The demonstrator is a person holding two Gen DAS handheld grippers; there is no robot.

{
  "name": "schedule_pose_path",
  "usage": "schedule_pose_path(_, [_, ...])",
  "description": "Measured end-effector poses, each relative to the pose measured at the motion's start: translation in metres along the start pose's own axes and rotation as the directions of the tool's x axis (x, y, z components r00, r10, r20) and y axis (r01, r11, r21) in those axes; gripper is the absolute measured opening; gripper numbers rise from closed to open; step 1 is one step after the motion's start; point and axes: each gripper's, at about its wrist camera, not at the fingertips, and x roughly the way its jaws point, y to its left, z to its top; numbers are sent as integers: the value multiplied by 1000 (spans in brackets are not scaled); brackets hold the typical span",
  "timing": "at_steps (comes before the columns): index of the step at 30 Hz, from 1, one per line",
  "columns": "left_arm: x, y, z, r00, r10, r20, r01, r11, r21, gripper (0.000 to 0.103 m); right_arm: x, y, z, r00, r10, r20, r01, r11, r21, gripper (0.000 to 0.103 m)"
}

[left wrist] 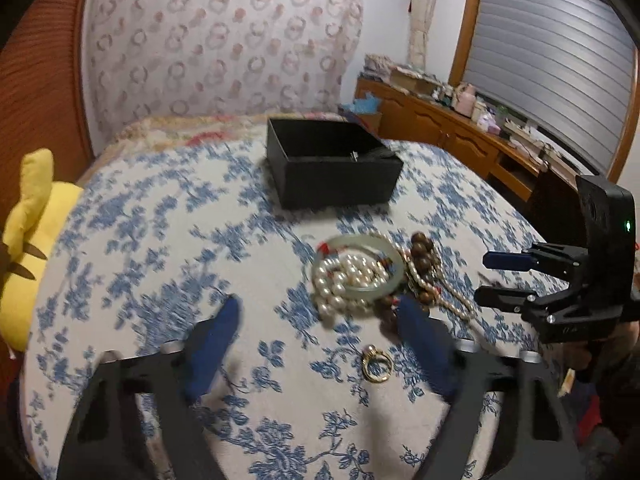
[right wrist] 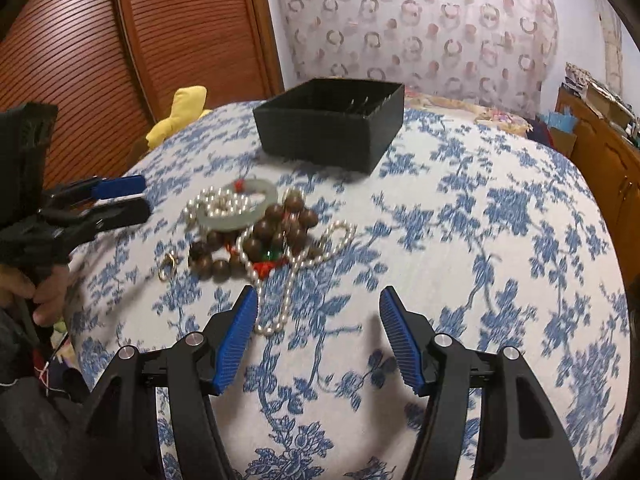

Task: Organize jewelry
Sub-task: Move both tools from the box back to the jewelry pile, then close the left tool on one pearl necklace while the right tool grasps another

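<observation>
On the blue-flowered bedspread (right wrist: 460, 248) the jewelry sits in one tangled heap: a jade bangle (left wrist: 358, 266) with pearls (left wrist: 348, 280) piled through it, brown wooden beads (right wrist: 280, 224) beside it, and a gold ring (left wrist: 377, 365) lying apart, nearer me. I judge the heap was dumped there for sorting into the black box (right wrist: 332, 120), which stands open-topped beyond it, with something small and metallic inside.

My left gripper (left wrist: 316, 344) hovers spread wide and empty, the ring just inside its right finger. My right gripper (right wrist: 316, 336) is also wide open, holding nothing, its left finger beside the tail of a thin pearl strand (right wrist: 280, 304). That strand's long axis runs from my right gripper back toward the heap, so I'd take it crosswise.
</observation>
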Motion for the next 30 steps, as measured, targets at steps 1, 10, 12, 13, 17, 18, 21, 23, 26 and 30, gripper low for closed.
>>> schedule_pose_path(1, [5, 1, 1, 1000, -16, -20, 16, 1000, -3, 53, 2, 0, -2, 1000, -2, -3, 2, 1000, 0, 66])
schedule_pose_path(10, [38, -4, 5, 995, -10, -100, 12, 1000, 13, 24, 1, 2, -7, 1000, -17, 16, 17, 1000, -1, 66])
schedule_pose_path(12, [43, -4, 6, 994, 5, -113, -3, 1000, 12, 17, 0, 4, -7, 999, -24, 24, 24, 1000, -10, 65])
schedule_pose_path(13, [43, -4, 7, 994, -2, -109, 3, 1000, 7, 12, 1, 5, -8, 999, -23, 24, 24, 1000, -16, 66])
schedule_pose_path(17, [35, -7, 11, 998, -2, -69, 3, 1000, 17, 7, 0, 3, -8, 1000, -12, 26, 12, 1000, -8, 66])
schedule_pose_path(18, [33, -7, 13, 998, -2, -61, 3, 1000, 18, 7, 1, 2, -8, 1000, -8, 25, 9, 1000, -3, 66])
schedule_pose_path(21, [17, -11, 21, 1000, 11, -10, -11, 1000, 18, 7, 1, 3, -8, 1000, -6, 21, 6, 1000, -5, 65])
schedule_pose_path(23, [7, -12, 27, 1000, 2, 23, -2, 1000, 9, 7, 1, 4, -8, 1000, -8, 22, 9, 1000, -9, 65])
schedule_pose_path(26, [-13, -17, 38, 997, -8, 79, 7, 1000, 16, 7, 2, 4, -8, 1000, -6, 21, 6, 1000, -8, 65])
schedule_pose_path(30, [-37, -25, 51, 990, -17, 141, 14, 1000, 28, 7, 2, 3, -8, 1000, -5, 19, 5, 1000, -7, 64])
